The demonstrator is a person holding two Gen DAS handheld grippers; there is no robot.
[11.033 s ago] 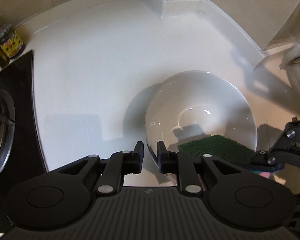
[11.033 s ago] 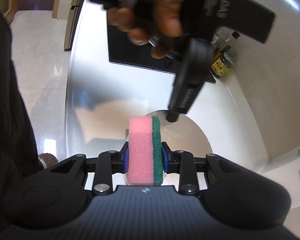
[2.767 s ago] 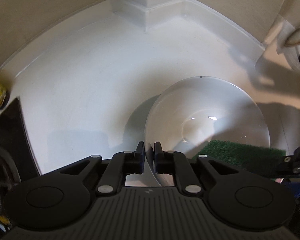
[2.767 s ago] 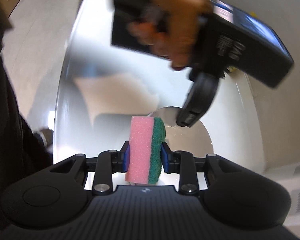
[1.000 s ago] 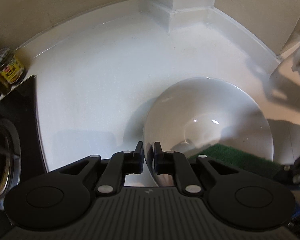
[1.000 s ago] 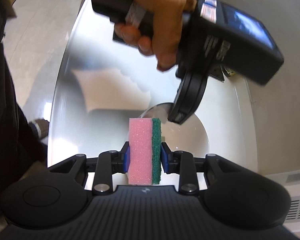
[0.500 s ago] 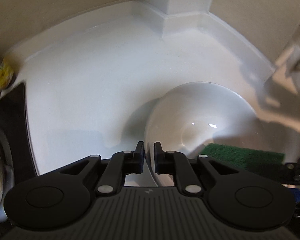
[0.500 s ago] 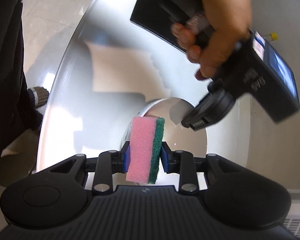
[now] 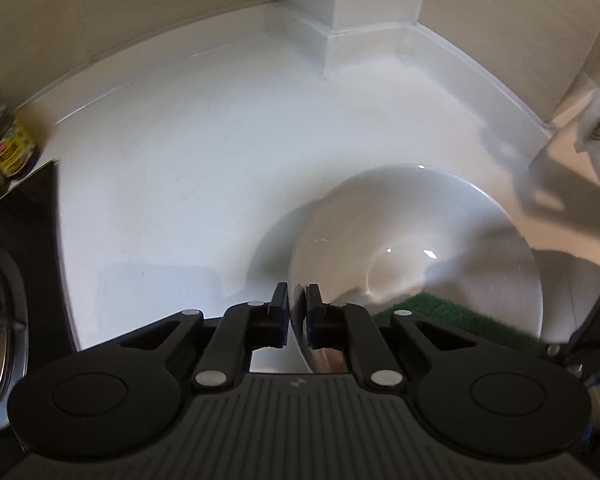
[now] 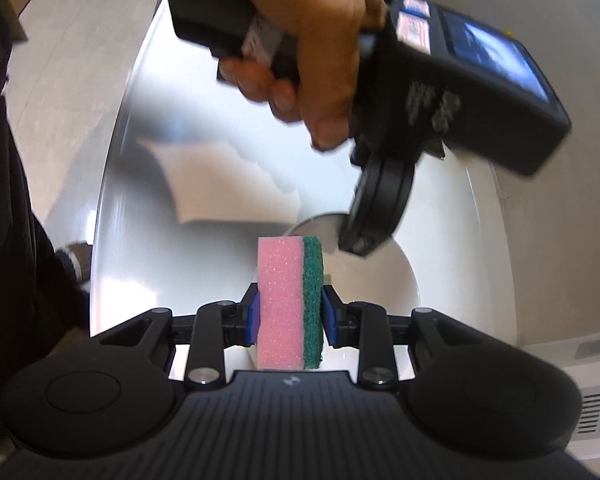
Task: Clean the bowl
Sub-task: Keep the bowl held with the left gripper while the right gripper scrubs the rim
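A white bowl (image 9: 420, 232) sits on the white counter. My left gripper (image 9: 297, 300) is at the bowl's near left rim, its jaws closing tight with the thin rim pinched between the pads. My right gripper (image 10: 290, 314) is shut on a pink sponge with a green scrub side (image 10: 290, 300), held upright over the bowl (image 10: 384, 280). In the left wrist view the green scrub face (image 9: 460, 316) lies against the bowl's inner right wall. A hand (image 10: 320, 40) carries the left gripper (image 10: 366, 240) above the bowl's far rim.
A yellow-labelled jar (image 9: 6, 152) and a black stove top (image 9: 16, 240) are at the left. A wall corner post (image 9: 372, 0) and raised backsplash close off the counter (image 9: 180, 180) behind. The counter's front edge (image 10: 100, 220) drops to the floor.
The sponge has gone from tilted back to upright in the right gripper's view and shifted inside the bowl. The left gripper stays pinched on the rim, and the bowl has barely moved.
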